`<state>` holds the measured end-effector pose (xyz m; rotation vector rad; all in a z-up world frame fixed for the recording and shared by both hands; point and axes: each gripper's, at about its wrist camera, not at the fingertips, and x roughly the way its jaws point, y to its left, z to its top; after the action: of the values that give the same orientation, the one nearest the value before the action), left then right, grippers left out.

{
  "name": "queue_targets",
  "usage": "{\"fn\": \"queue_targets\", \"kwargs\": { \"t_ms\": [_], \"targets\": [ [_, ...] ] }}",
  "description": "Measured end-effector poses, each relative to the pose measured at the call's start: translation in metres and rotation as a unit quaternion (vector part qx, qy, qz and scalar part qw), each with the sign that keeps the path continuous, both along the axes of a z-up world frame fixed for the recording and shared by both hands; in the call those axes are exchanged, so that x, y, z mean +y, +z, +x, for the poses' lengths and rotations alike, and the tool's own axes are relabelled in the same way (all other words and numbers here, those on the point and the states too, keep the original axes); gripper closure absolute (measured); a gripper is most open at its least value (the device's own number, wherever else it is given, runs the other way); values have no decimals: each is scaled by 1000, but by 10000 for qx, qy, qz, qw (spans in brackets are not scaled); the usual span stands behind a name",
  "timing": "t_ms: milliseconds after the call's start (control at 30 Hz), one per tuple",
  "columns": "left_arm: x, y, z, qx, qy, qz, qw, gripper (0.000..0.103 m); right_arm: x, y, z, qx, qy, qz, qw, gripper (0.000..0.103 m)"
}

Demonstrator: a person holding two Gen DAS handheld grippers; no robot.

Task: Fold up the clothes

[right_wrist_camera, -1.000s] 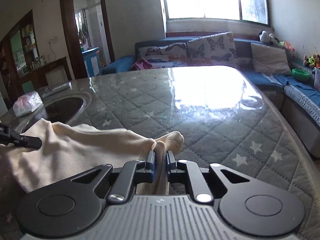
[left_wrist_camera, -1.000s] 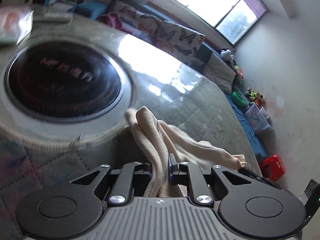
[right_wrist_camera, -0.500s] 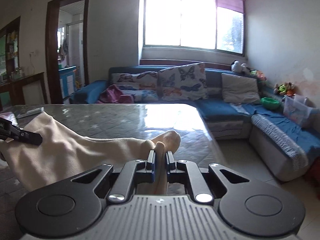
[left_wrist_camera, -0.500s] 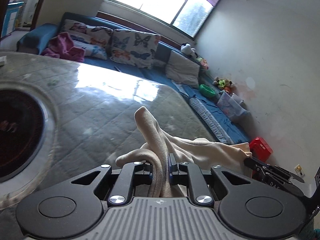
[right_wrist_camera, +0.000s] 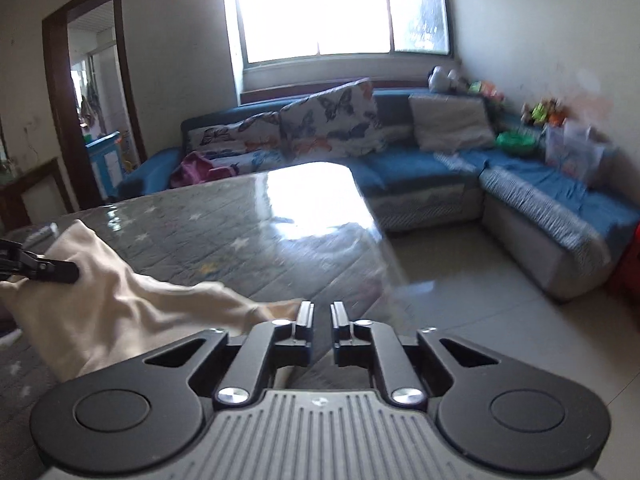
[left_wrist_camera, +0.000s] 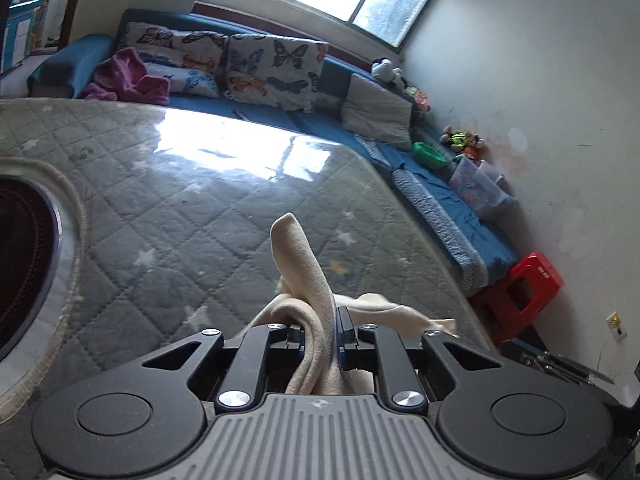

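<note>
Right wrist view: the cloth point(right_wrist_camera: 120, 312), pinched half a second ago, is now let go by the right claw point(right_wrist_camera: 320, 322), whose jaws stand parted and empty, while it is still clamped above the counter point(left_wrist_camera: 200, 208) by the left claw point(left_wrist_camera: 320, 336).

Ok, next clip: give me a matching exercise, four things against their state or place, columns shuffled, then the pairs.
Things:
1. left gripper
2. right gripper
3. red stool
4. pink garment

States or places:
A. on the sofa
B. on the floor by the wall
C. shut on the cream cloth
D. open, nothing between its fingers

Pairs: 1-C, 2-D, 3-B, 4-A
</note>
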<state>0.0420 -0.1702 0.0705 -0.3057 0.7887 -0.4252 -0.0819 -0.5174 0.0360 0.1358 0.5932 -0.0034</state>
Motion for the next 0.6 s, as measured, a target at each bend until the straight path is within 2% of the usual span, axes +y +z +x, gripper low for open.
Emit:
{"fn": "queue_targets", "kwargs": {
  "t_ms": [67, 133, 267, 333, 367, 400, 433, 600],
  "targets": [
    [3, -3, 1, 30, 24, 62, 10000, 88, 2, -8, 4, 62, 27, 106, 9999, 79],
    [4, -5, 0, 27, 37, 118, 9999, 88, 4, -16, 8, 123, 54, 211, 9997, 70],
    [2, -9, 0, -25, 16, 265, 9996, 88, 9, -33, 15, 246, 109, 422, 9987, 66],
    [2, -10, 0, -5, -7, 250, 9997, 88, 11, -41, 19, 307, 136, 527, 9980, 72],
    [2, -11, 0, 0, -5, 250, 9997, 88, 12, -45, 21, 338, 149, 580, 9976, 78],
    [2, -10, 0, 1, -13, 231, 9997, 88, 14, -45, 21, 326, 159, 590, 9976, 88],
    [2, -9, -1, 1, -21, 212, 9998, 88, 16, -42, 21, 297, 167, 582, 9977, 93],
    [-5, 0, -3, -103, -166, 126, 9997, 88, 20, -20, 8, -118, 189, 196, 9996, 95]
  ]
}}
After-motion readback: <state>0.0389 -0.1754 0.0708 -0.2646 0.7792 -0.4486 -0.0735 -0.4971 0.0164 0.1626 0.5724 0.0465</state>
